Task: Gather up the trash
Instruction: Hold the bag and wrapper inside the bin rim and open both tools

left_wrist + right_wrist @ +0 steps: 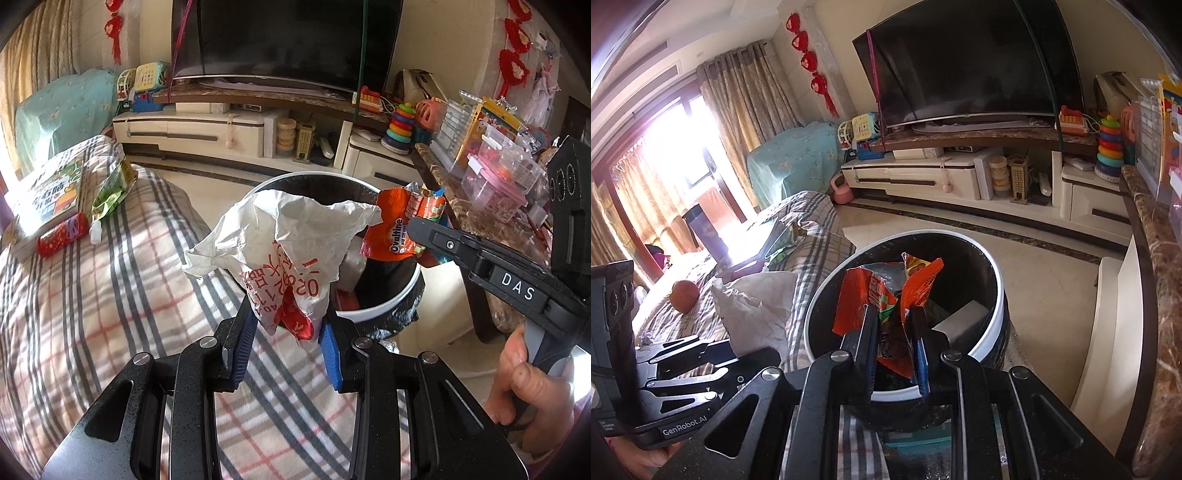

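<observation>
My left gripper [290, 326] is shut on a crumpled white paper bag with red print [284, 240] and holds it over the plaid sofa, just left of the round white trash bin with a black liner [384, 302]. My right gripper [894, 317] is shut on an orange Ovaltine wrapper [882, 291] and holds it above the bin's opening [997, 306]. In the left wrist view the wrapper [395, 225] and the right gripper [415, 223] hang over the bin's far right rim. The bag [757, 306] and left gripper [733, 349] show at the left of the right wrist view.
The plaid sofa [92, 295] carries a book [51, 195], a red tube [62, 234], a green packet [110, 188] and an orange ball [685, 295]. A marble-topped table [491, 236] with plastic boxes stands right of the bin. A TV cabinet [960, 173] lines the far wall.
</observation>
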`<control>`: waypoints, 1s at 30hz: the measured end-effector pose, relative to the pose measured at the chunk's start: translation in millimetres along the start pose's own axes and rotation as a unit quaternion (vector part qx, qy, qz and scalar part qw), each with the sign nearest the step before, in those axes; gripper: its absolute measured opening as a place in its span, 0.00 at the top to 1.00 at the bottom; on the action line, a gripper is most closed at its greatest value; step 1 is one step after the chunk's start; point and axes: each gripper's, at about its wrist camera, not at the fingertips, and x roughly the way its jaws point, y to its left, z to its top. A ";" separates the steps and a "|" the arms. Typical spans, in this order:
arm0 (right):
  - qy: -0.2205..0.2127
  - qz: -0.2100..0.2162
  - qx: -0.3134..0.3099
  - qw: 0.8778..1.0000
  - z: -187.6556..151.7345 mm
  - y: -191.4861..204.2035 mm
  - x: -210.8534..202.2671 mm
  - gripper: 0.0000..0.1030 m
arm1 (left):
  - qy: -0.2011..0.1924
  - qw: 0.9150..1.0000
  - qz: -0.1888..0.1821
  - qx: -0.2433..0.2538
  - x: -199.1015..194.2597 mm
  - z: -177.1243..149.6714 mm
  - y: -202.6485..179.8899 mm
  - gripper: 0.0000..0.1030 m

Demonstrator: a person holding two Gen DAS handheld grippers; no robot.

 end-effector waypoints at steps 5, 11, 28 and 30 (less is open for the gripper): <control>0.002 -0.002 -0.001 1.000 3.8 -1.7 3.5 0.82 | 0.002 1.000 0.002 0.003 6.2 5.9 -2.9 0.70; 0.003 -0.004 -0.003 1.000 10.3 -5.5 6.4 0.81 | 0.004 1.000 0.005 0.005 12.4 11.3 -4.1 0.70; 0.012 -0.007 -0.003 1.000 18.3 -12.4 15.3 0.81 | 0.012 1.000 0.018 0.017 32.8 26.2 -9.7 0.70; 0.014 -0.008 -0.004 1.000 19.0 -12.6 16.3 0.81 | 0.013 1.000 0.020 0.018 35.8 28.2 -12.1 0.69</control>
